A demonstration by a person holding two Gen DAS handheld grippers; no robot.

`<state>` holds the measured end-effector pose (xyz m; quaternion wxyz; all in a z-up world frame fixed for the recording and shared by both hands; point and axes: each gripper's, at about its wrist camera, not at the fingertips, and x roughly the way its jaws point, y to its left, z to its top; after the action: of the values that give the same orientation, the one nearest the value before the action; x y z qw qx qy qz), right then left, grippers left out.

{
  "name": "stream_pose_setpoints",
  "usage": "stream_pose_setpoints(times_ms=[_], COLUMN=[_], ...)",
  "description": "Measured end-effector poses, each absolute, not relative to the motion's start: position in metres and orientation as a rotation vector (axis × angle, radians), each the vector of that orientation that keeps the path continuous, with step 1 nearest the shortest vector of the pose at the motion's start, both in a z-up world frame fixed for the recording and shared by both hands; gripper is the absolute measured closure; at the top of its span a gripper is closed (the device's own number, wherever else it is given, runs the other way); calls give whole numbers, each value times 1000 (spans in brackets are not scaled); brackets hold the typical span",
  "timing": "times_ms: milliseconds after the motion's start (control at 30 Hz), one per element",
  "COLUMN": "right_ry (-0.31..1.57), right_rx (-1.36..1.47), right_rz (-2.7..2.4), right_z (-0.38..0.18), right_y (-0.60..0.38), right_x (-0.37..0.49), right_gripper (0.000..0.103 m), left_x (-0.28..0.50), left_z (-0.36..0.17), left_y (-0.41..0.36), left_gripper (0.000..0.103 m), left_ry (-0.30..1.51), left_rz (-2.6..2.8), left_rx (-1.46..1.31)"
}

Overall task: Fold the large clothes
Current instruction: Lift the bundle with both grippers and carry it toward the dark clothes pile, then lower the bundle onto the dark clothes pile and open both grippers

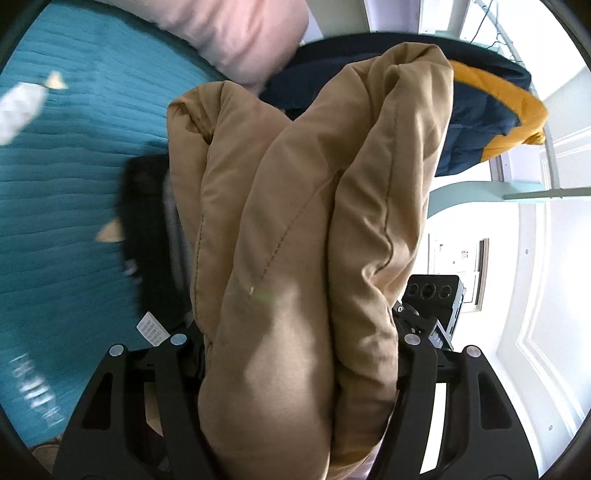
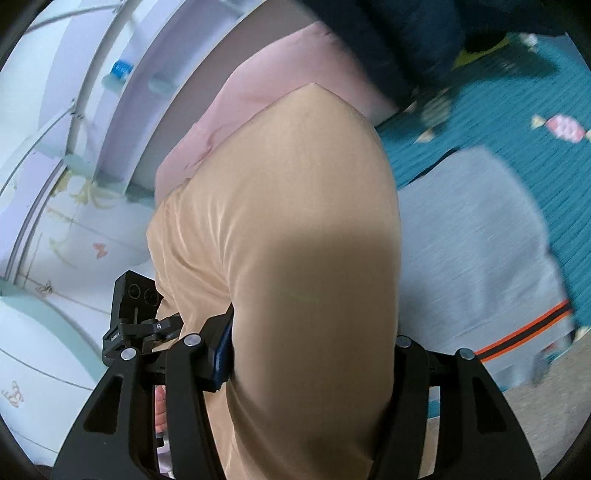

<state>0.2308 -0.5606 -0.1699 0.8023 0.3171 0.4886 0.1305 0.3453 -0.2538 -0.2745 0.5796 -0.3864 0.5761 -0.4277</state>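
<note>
A tan padded garment (image 1: pixel 295 229) fills the middle of the left wrist view, bunched in thick folds. My left gripper (image 1: pixel 295 347) is shut on a bundle of it, with the cloth bulging between the black fingers. In the right wrist view the same tan garment (image 2: pixel 288 236) hangs as a broad smooth panel. My right gripper (image 2: pixel 314 350) is shut on it, and its blue pad presses the cloth at the left. Both grippers hold the garment up above the teal bed cover (image 1: pixel 74 177).
A pink pillow (image 1: pixel 240 33) and a navy and yellow jacket (image 1: pixel 487 110) lie behind. A grey garment with an orange stripe (image 2: pixel 476 251) lies on the teal cover (image 2: pixel 517 110). A black item (image 1: pixel 147 221) lies on the bed. White wall and cabinets are at the side.
</note>
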Motion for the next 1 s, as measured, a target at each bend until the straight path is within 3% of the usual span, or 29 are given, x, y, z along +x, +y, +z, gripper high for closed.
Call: stream_pose_setpoints(times_ms=[233, 400, 500, 567, 833, 900, 1000], right_ry=[1078, 1140, 1212, 1214, 1172, 1155, 1070], right_rx=[763, 814, 800, 829, 714, 686, 700], right_rz=[254, 207, 157, 173, 83, 31, -75], right_z=[-206, -250, -289, -309, -274, -258, -233], right_y=[-649, -684, -693, -698, -686, -682, -687], right_x=[256, 279, 292, 293, 273, 266, 248], right_gripper=[48, 48, 39, 34, 26, 25, 22], left_x=[359, 359, 360, 358, 348, 348, 334], left_z=[-298, -348, -393, -407, -353, -335, -302], left_y=[-343, -374, -378, -373, -362, -362, -354], left_gripper=[39, 38, 22, 19, 19, 14, 13], left_ry=[1359, 1394, 1438, 1423, 1416, 1404, 1322], left_rz=[-951, -868, -752, -767, -679, -625, -593], left_rx=[-928, -917, -895, -901, -631, -526, -424])
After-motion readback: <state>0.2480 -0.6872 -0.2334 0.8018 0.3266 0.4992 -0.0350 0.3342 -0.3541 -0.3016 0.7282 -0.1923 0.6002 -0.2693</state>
